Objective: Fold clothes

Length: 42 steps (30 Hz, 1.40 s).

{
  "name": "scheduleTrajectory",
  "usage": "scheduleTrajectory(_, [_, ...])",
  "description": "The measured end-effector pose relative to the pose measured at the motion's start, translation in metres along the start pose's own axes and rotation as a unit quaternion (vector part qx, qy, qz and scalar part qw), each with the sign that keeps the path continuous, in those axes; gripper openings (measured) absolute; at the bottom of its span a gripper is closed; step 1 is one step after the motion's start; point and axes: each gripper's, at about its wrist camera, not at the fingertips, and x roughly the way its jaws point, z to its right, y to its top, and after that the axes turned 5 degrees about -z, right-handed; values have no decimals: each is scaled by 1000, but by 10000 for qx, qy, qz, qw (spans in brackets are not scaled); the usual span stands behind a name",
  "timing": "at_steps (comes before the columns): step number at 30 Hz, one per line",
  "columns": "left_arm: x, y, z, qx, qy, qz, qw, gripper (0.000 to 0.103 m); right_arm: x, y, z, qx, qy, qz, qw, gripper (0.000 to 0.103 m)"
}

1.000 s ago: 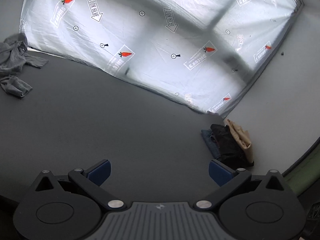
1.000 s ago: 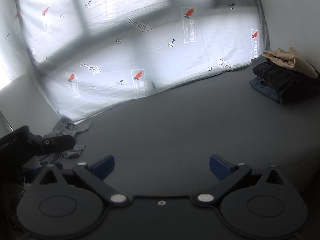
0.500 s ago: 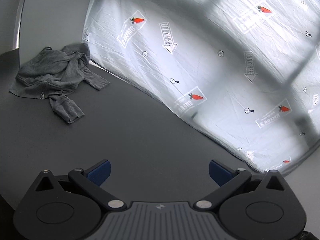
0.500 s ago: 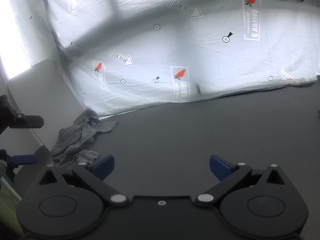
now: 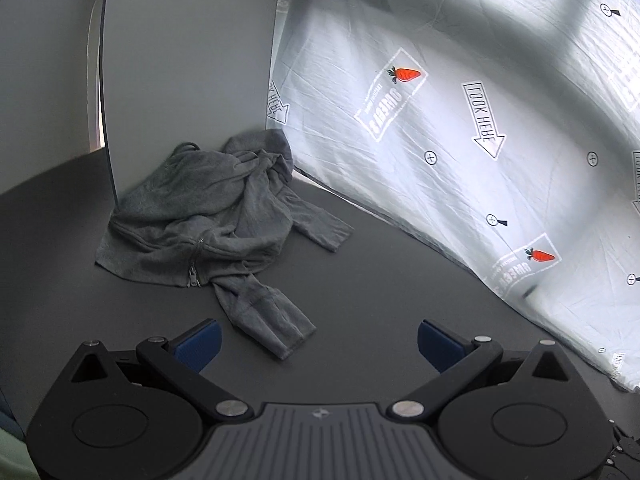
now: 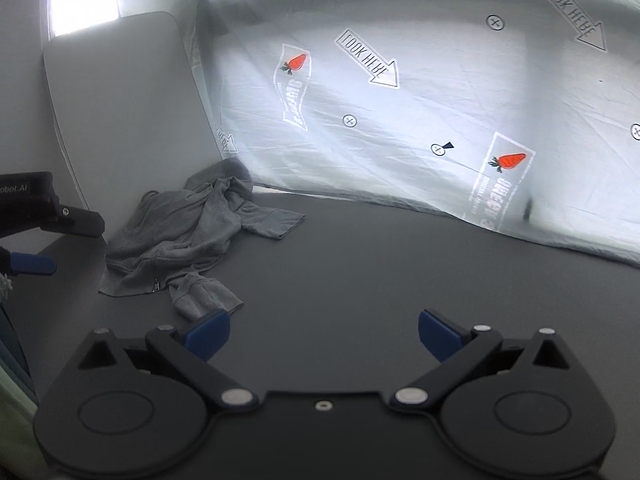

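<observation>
A crumpled grey zip hoodie (image 5: 208,216) lies on the dark table (image 5: 380,288) in the far left corner, one sleeve stretched toward me. My left gripper (image 5: 318,342) hovers open just short of that sleeve's cuff, nothing between its blue pads. The right wrist view shows the same hoodie (image 6: 188,232) at the left. My right gripper (image 6: 322,334) is open and empty, its left pad close to the near sleeve. The left gripper (image 6: 48,220) shows at the left edge of the right wrist view.
A white printed sheet (image 5: 480,140) with carrots and arrows hangs along the table's back edge. A grey panel (image 5: 180,60) stands behind the hoodie at the left. Bare dark table (image 6: 380,280) stretches to the right of the garment.
Both views have swung left and closed in on the grey hoodie. The stack of folded clothes at the right has dropped out of view. Both grippers stay open.
</observation>
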Motion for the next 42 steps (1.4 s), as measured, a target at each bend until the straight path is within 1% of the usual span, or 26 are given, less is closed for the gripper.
scheduleTrajectory(1, [13, 10, -10, 50, 110, 11, 9999, 103, 18, 10, -12, -58, 1, -92, 9999, 96])
scheduleTrajectory(3, [44, 32, -37, 70, 297, -61, 9995, 103, 56, 32, -37, -169, -1, -299, 9994, 85])
scheduleTrajectory(4, [58, 41, -50, 37, 312, -108, 9994, 103, 75, 43, -48, -212, 12, -390, 9990, 83])
scheduleTrajectory(6, [94, 61, -82, -109, 292, -249, 9992, 103, 122, 69, -74, -283, 160, -553, 9979, 69])
scheduleTrajectory(7, [109, 69, -95, -187, 272, -302, 9990, 103, 143, 79, -85, -317, 221, -634, 9972, 64])
scheduleTrajectory(9, [142, 84, -122, -335, 291, -436, 9981, 103, 195, 101, -106, -367, 323, -835, 9953, 42])
scheduleTrajectory(11, [163, 96, -141, -328, 455, -419, 9975, 103, 246, 121, -124, -394, 427, -1008, 9932, 33])
scheduleTrajectory(14, [186, 106, -161, -237, 760, -338, 9963, 103, 322, 143, -145, -304, 637, -1137, 9910, 33])
scheduleTrajectory(16, [201, 109, -173, -261, 939, -408, 9944, 103, 365, 150, -154, -176, 727, -1274, 9890, 46])
scheduleTrajectory(17, [206, 109, -178, -291, 984, -457, 9937, 103, 389, 153, -159, -22, 789, -1367, 9875, 56])
scheduleTrajectory(18, [209, 109, -182, -343, 994, -503, 9932, 103, 405, 154, -162, 146, 846, -1429, 9860, 61])
scheduleTrajectory(19, [211, 109, -186, -410, 958, -549, 9930, 103, 417, 154, -166, 240, 894, -1504, 9843, 62])
scheduleTrajectory(20, [211, 108, -188, -477, 887, -604, 9931, 103, 427, 153, -172, 261, 947, -1564, 9828, 60])
scheduleTrajectory(22, [211, 106, -191, -610, 755, -705, 9928, 103, 435, 149, -187, 120, 919, -1453, 9850, 50])
scheduleTrajectory(23, [210, 105, -190, -664, 725, -721, 9925, 103, 431, 146, -197, -68, 820, -1291, 9882, 36])
scheduleTrajectory(24, [206, 105, -187, -697, 710, -711, 9925, 103, 426, 143, -207, -257, 721, -1128, 9907, 17])
scheduleTrajectory(26, [194, 105, -177, -685, 688, -611, 9934, 103, 412, 138, -229, -792, 435, -753, 9931, 11])
scheduleTrajectory(28, [178, 107, -162, -571, 656, -455, 9952, 103, 388, 135, -240, -1170, 202, -334, 9924, 8])
scheduleTrajectory(30, [155, 106, -140, -289, 636, -217, 9973, 103, 346, 139, -233, -1178, -62, 179, 9929, 8])
scheduleTrajectory(33, [120, 99, -102, 192, 593, 155, 9979, 103, 269, 139, -194, -947, -446, 866, 9907, 7])
scheduleTrajectory(35, [92, 90, -79, 497, 546, 391, 9965, 103, 217, 139, -167, -785, -706, 1324, 9856, 7])
scheduleTrajectory(36, [78, 84, -66, 626, 501, 501, 9955, 103, 184, 135, -146, -670, -866, 1556, 9817, 7])
scheduleTrajectory(38, [50, 68, -41, 831, 351, 661, 9937, 103, 115, 122, -96, -336, -1144, 1858, 9753, 7])
scheduleTrajectory(39, [37, 58, -28, 913, 252, 707, 9930, 103, 82, 115, -71, -178, -1310, 1976, 9713, 7])
scheduleTrajectory(40, [24, 47, -14, 984, 153, 732, 9923, 103, 58, 98, -43, -83, -1666, 1887, 9678, 7])
scheduleTrajectory(42, [3, 21, 15, 1105, -23, 739, 9911, 103, 10, 65, 12, 107, -2371, 1699, 9564, 7])
